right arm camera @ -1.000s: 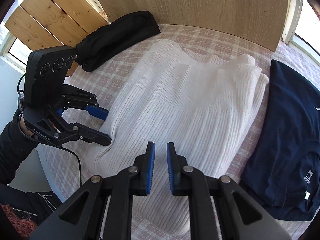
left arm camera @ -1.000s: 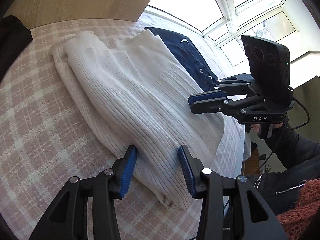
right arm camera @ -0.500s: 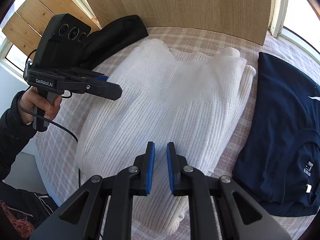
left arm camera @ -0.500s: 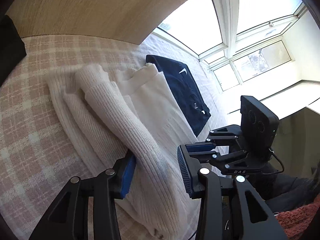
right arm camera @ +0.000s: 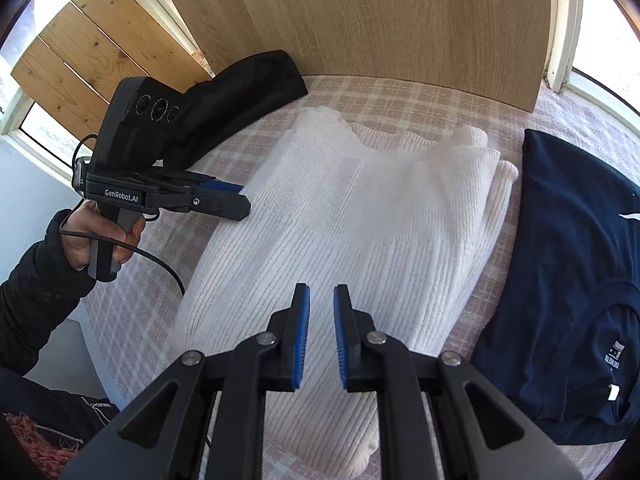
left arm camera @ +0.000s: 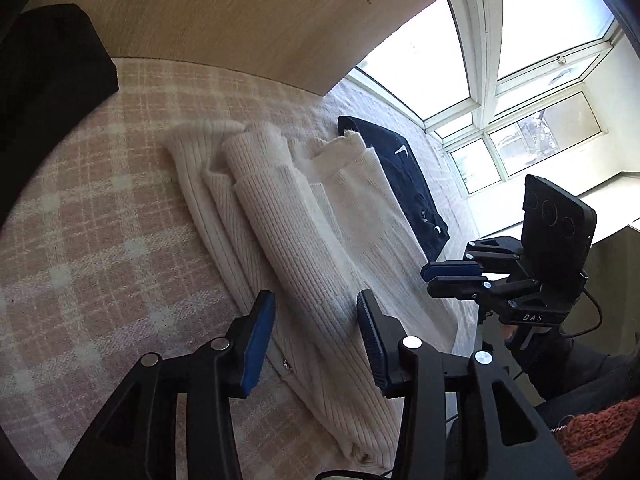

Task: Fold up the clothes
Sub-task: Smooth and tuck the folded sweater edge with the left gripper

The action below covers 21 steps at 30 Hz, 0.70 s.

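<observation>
The white ribbed sweater (right arm camera: 352,216) lies lengthwise on the checked bed cover (left arm camera: 80,248), between a black garment (right arm camera: 244,92) at the headboard side and a navy T-shirt (right arm camera: 576,264) on the other side.

Change over the last second: the left claw (left arm camera: 316,332) was low at the sweater's near edge with its fingers wide apart; it now sits higher and further back, fingers equally wide, gripping nothing. The sleeve (left arm camera: 296,236) that was flat now lies as a raised roll along the sweater's body. Judgement: one lengthwise fold is laid, and the cross fold from hem to collar remains.

The right claw (right arm camera: 322,336) hovers over the hem end, pads nearly together with a narrow gap, empty; its position is almost unchanged.

View differences: the left wrist view shows the layered left edge, the rolled sleeve and a small tag near the hem, all hidden from the right wrist view. The right wrist view shows the full outline of the sweater, the hand (right arm camera: 100,236) holding the left claw beside the sweater and clear of it, and the T-shirt's printed label
</observation>
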Tool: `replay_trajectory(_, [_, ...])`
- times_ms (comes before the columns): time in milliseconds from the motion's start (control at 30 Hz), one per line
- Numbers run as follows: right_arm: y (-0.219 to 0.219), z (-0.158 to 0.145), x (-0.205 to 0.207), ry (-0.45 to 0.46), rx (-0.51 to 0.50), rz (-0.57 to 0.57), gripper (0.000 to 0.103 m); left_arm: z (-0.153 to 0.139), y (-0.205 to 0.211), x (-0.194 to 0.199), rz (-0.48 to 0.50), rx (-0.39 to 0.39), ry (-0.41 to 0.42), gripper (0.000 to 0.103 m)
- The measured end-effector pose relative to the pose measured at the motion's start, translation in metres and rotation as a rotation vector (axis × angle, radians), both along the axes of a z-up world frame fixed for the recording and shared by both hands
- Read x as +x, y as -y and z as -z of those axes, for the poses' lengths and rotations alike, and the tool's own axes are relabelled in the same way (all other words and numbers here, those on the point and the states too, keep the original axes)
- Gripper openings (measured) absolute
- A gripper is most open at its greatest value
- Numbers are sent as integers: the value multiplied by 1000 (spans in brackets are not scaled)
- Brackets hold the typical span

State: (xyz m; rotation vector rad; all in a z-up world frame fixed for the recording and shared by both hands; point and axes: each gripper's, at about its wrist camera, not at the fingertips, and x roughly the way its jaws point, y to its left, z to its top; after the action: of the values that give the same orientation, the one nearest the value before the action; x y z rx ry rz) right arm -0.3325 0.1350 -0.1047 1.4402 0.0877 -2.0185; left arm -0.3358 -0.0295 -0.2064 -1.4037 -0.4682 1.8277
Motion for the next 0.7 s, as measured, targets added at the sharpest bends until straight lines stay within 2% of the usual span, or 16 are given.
replay_trajectory(133, [19,-3,-17,-79,101,-20,13,-22,0,0,-12,-83,-83,41])
replay_trajectory(267, [7,9,-39,-34,102,30,13,-38,-19,-7,32,-103,-162,45])
replay_trajectory(333, [-1,19,-49,-7,88,61,13,-27,-29,-19,39,-101,-136,45])
replay_trajectory(400, [-4,38,-59,40,102,70,13,-7,-37,-29,50,-200,-126,45])
replay_trajectory(500, [-8,53,-66,97,61,65,11,6,-31,-32,48,-186,-130,42])
replay_trajectory(567, [-16,43,-67,103,18,77,11,0,-22,-32,9,-183,-104,43])
replay_trajectory(600, [-22,35,-66,100,-4,87,13,-7,-17,-30,-19,-201,-116,45])
replay_trajectory(667, [-33,20,-66,92,-36,108,13,-22,-8,-28,-59,-182,-139,46])
replay_trajectory(700, [-38,14,-67,81,-30,126,16,-29,-4,-27,-79,-171,-150,50])
